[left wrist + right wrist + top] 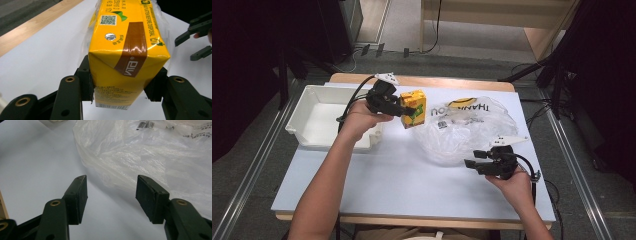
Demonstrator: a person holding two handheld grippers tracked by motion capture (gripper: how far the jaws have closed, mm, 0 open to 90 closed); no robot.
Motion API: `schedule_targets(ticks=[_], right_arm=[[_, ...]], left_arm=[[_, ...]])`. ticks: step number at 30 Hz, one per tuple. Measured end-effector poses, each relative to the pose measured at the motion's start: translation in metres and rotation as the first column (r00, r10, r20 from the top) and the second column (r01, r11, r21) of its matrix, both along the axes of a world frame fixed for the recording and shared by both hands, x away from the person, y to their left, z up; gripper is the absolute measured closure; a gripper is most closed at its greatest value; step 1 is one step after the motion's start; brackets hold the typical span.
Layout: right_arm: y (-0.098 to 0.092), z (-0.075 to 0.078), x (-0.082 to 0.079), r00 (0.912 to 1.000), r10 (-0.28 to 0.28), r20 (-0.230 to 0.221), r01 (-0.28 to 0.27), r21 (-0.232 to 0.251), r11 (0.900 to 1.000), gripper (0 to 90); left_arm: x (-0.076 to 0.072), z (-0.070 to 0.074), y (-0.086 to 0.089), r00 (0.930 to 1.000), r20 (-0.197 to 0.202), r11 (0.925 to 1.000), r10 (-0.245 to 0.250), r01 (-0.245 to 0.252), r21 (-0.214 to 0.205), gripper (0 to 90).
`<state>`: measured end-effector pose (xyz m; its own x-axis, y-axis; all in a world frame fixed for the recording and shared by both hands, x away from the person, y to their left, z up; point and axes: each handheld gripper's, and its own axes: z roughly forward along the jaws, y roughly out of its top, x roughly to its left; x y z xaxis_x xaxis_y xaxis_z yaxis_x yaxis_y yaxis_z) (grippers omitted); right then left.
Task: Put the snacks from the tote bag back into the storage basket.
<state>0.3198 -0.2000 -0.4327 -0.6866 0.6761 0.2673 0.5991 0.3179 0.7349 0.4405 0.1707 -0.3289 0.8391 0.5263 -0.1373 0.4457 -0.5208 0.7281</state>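
A yellow drink carton [413,108] with brown and green print hangs above the white table, between the bin and the plastic bag. My left gripper [404,111] is shut on the carton [126,50]; its black pads [86,80] press both sides near the carton's lower end. A crumpled clear plastic bag [462,127] with "THANK YOU" print lies right of the carton. My right gripper [472,160] rests low at the bag's near right edge, open, with bare table between its fingers [80,197]. The bag [155,155] lies just ahead of them.
A white plastic bin [319,117] stands at the table's left, under my left forearm. The wooden table edge [422,80] runs along the back. Bare white tabletop [402,175] spreads across the front. The right gripper's jaws also appear far off in the left gripper view.
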Motion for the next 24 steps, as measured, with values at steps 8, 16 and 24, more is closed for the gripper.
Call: schedule_targets(ticks=[8,16,24], right_arm=[[0.001,0.0,0.0,1.0,0.004,-0.001,-0.004,0.002,1.0,43.7],[0.0,0.0,0.0,1.0,0.002,-0.004,-0.002,0.003,1.0,43.7],[0.0,0.0,0.0,1.0,0.0,-0.003,0.0,0.007,1.0,43.7]], left_arm=[[0.002,0.002,0.013,0.9998,0.0,0.9996,0.022,-0.022,-0.015,52.5],[0.003,0.004,0.018,0.9998,0.001,0.9997,0.018,-0.018,-0.013,52.5],[0.003,0.006,0.026,0.9995,-0.001,0.9995,0.03,-0.03,-0.011,52.6]])
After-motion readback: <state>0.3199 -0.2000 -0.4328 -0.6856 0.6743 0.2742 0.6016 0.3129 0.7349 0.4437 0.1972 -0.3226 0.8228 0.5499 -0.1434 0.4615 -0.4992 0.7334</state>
